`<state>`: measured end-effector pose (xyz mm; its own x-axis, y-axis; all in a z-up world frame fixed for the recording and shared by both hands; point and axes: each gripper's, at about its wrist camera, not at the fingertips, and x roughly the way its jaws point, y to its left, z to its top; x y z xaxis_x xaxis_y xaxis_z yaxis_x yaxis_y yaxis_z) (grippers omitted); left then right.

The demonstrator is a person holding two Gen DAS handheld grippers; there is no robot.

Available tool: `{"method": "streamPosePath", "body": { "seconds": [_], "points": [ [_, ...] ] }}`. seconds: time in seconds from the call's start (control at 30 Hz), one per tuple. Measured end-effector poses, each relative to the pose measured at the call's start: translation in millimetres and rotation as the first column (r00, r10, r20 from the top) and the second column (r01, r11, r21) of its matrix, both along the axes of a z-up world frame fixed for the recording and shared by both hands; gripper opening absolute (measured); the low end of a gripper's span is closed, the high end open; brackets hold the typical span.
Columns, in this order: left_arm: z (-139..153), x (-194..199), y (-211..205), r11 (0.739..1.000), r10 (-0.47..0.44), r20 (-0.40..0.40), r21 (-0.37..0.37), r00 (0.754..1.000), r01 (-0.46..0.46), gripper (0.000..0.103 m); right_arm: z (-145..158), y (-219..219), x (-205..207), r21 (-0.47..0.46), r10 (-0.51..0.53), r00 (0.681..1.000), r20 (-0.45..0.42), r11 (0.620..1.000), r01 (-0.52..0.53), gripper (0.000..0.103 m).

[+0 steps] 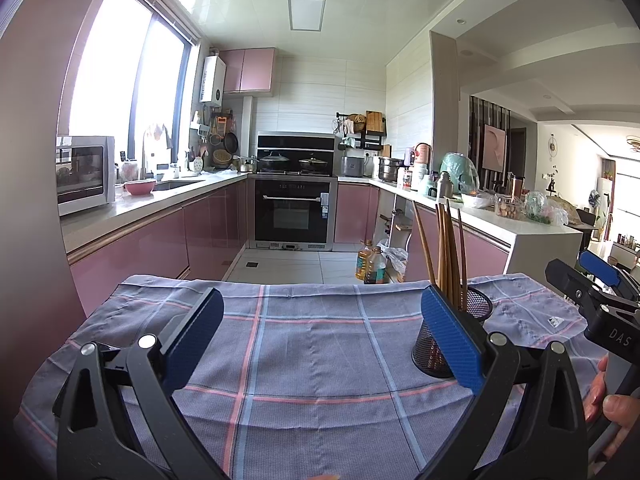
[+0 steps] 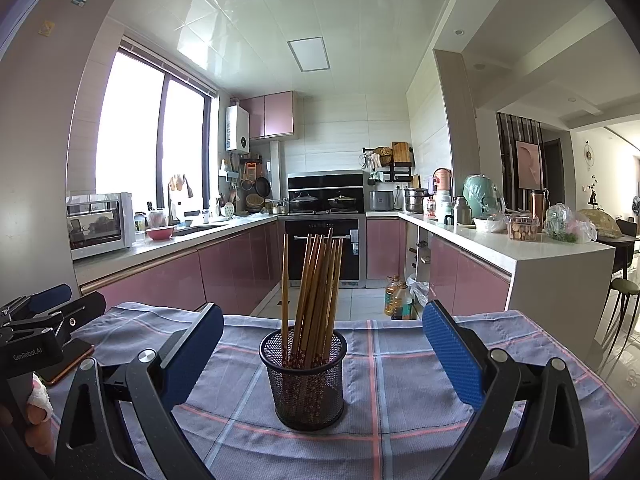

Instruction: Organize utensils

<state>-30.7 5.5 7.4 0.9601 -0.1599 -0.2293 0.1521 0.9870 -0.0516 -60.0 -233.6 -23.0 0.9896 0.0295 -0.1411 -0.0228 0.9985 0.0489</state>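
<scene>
A black mesh cup (image 2: 306, 380) stands on the checked cloth (image 2: 400, 420), with several wooden chopsticks (image 2: 316, 284) upright in it. My right gripper (image 2: 322, 344) is open just in front of the cup, one blue pad on each side, not touching it. In the left wrist view the same mesh cup (image 1: 474, 312) is partly hidden behind the right pad, its chopsticks (image 1: 444, 248) rising above. My left gripper (image 1: 320, 332) is open over bare cloth (image 1: 312, 360), with nothing between its fingers. The other gripper (image 1: 592, 280) shows at the right edge.
A phone (image 2: 68, 364) lies on the cloth at the left, under the left gripper body (image 2: 44, 320). Beyond the table's far edge are the kitchen floor, oil bottles (image 2: 398, 296), pink cabinets and a white counter (image 2: 520, 248) crowded with items. A hand (image 1: 616, 408) holds the handle at right.
</scene>
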Motion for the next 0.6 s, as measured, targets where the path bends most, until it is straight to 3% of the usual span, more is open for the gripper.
{"method": "streamPosePath", "body": {
  "seconds": [0.6],
  "points": [
    [-0.7,0.4,-0.6,1.0,-0.002,-0.001,0.0,1.0,0.002,0.097,0.4,0.3,0.0,0.0,-0.001,1.0,0.0,1.0,0.001,0.096]
  ]
}}
